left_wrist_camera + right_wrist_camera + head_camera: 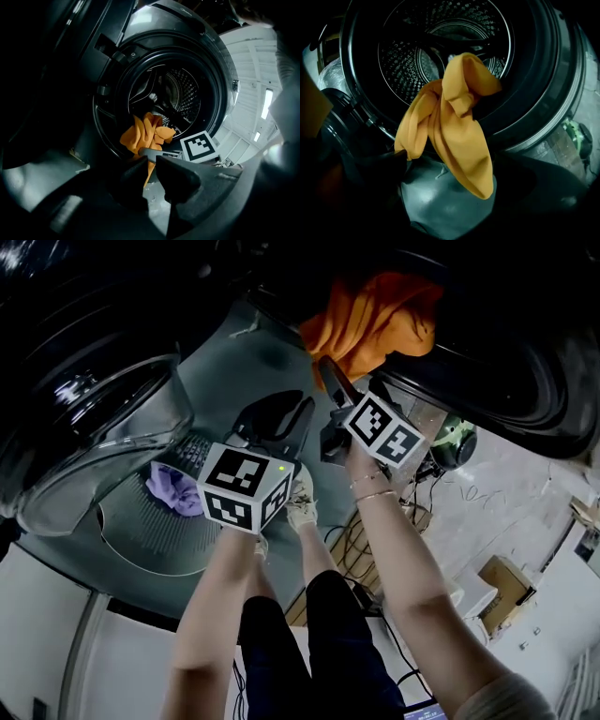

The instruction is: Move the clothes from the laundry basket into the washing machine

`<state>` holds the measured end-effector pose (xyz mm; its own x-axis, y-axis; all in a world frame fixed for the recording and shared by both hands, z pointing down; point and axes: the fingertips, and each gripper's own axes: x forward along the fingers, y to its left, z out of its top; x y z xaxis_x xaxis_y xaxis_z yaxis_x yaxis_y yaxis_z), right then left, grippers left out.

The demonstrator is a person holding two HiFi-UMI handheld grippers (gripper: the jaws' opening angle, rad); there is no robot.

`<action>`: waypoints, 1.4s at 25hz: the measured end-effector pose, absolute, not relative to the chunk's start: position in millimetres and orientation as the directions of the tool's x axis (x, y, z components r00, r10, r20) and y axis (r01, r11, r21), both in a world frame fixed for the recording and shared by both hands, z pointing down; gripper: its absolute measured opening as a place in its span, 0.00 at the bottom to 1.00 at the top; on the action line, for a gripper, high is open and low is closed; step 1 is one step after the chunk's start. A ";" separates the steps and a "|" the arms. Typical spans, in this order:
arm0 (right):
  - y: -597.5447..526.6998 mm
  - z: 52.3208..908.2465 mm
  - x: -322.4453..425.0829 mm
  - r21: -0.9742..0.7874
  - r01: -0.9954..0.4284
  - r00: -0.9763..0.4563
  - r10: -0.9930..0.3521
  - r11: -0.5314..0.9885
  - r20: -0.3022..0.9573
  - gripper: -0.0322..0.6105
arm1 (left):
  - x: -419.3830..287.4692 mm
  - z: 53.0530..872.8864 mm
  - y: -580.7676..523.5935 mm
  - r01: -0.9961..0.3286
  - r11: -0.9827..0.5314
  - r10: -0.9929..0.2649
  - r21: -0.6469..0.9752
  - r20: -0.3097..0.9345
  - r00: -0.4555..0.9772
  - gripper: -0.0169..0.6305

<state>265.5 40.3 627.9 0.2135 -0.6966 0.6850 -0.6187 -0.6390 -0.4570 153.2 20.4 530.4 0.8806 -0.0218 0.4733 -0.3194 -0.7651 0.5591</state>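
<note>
- Right gripper view: the right gripper (450,161) has its jaws wide apart and clamps nothing. The orange cloth (459,131) is draped over the lower lip of the drum (440,47), part inside and a long tail hanging out between the jaws.
- One corner of the cloth touches the tip of the jaw at the left of this view. I cannot tell whether it is caught there.
- Left gripper view: the left gripper (150,161) has its jaws almost together, with only a slit between them and nothing in it. It points at the open washing machine (173,93) from just outside the opening.
- Head view: both grippers are held up near the machine mouth. Lower left, a purple cloth (173,488) lies in the laundry basket (141,531), beside the open glass door (103,427).
- Risk: most of the orange cloth seems to hang outside the lip, so its own weight could slide it out and drop it.
- Risk: if the corner clings to the jaw, drawing the right gripper back could drag the cloth out.
- Risk: left as it lies, the tail would likely be trapped in the seal when the door shuts. It probably needs a push deeper.
</note>
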 end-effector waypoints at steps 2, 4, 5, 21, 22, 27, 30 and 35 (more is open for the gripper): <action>35.2 639.0 268.7 -0.470 -0.609 0.211 -0.702 -0.638 0.680 0.96 | 152.4 536.6 23.2 -0.319 -0.761 -0.018 0.565 0.472 0.881 0.13; 30.2 643.3 272.4 -0.476 -0.615 0.208 -0.711 -0.629 0.671 0.91 | 152.4 541.6 23.6 -0.318 -0.758 -0.018 0.569 0.470 0.882 0.13; 28.2 643.9 274.4 -0.476 -0.620 0.208 -0.715 -0.624 0.667 0.83 | 152.3 543.9 23.5 -0.319 -0.757 -0.017 0.571 0.470 0.882 0.13; 9.9 524.1 295.0 -0.386 -0.790 0.267 -0.834 -0.476 0.482 0.15 | 161.0 523.8 12.7 -0.315 -0.770 -0.031 0.554 0.461 0.887 0.12; 5.0 512.9 301.4 -0.376 -0.798 0.280 -0.842 -0.471 0.461 0.15 | 161.8 520.1 11.8 -0.314 -0.772 -0.032 0.552 0.460 0.888 0.12; -26.4 470.8 340.0 -0.323 -0.824 0.347 -0.866 -0.465 0.360 0.15 | 167.8 504.8 7.9 -0.302 -0.783 -0.034 0.543 0.448 0.893 0.12; -42.4 450.9 364.2 -0.310 -0.821 0.397 -0.870 -0.479 0.293 0.15 | 170.7 500.6 8.0 -0.294 -0.788 -0.030 0.541 0.443 0.896 0.12; -51.3 459.1 384.0 -0.262 -0.813 0.434 -0.842 -0.519 0.322 0.15 | 172.3 502.3 7.5 -0.289 -0.790 -0.026 0.541 0.442 0.897 0.12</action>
<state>384.0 -51.3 459.1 0.4338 -0.8417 0.3215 -0.8134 -0.5193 -0.2622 172.3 7.5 502.3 0.8968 -0.0260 0.4417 -0.2893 -0.7899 0.5407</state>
